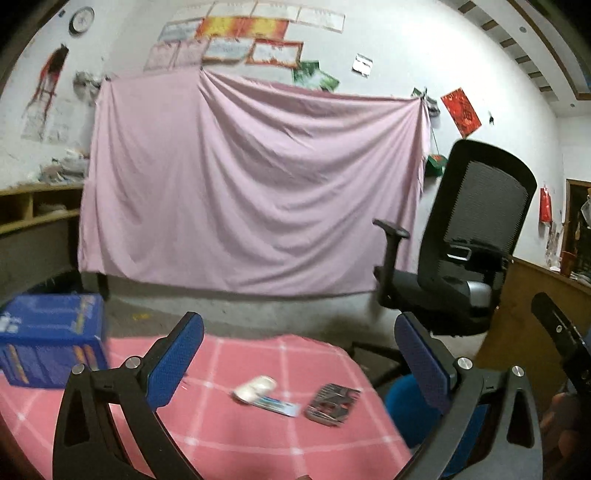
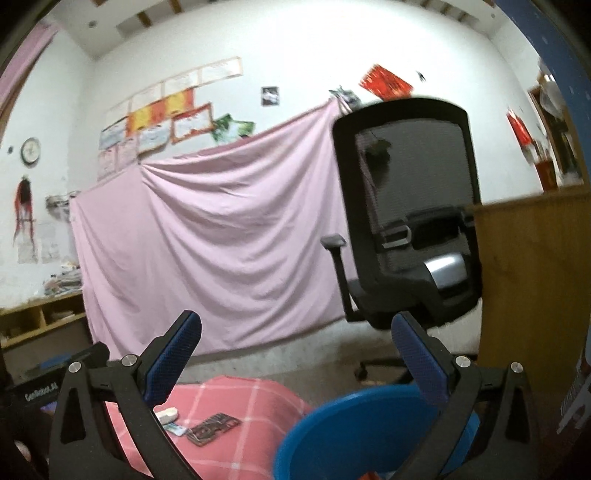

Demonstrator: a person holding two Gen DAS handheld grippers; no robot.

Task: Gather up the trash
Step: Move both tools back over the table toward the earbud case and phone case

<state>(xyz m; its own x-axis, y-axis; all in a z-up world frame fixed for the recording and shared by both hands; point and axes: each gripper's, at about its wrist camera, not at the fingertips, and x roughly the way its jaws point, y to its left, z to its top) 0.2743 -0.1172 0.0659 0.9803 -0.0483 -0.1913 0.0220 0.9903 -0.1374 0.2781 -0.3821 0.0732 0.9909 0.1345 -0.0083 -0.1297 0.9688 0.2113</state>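
Both hand-held grippers, left (image 1: 299, 354) and right (image 2: 295, 354), hover released and empty. Trash wrappers (image 1: 332, 404) lie ahead on the desk (image 1: 229, 439); blue bin (image 2: 354, 432) sits below the right one. Reaching and grasping probably comes next.

Motion blur softens both views. On the pink checked cloth (image 1: 258, 435), near its right edge, the white object (image 1: 255, 387), flat blue-and-white packet (image 1: 281, 407) and dark wrapper (image 1: 332, 404) are too blurred for print to be read. The blue box (image 1: 51, 339) at the cloth's left edge bears illegible lettering. The blue bin (image 2: 369, 432) is cut off by the lower picture edge and partly hidden by the right gripper's fingers (image 2: 417, 358). Wall papers (image 1: 236, 33) are unreadable.
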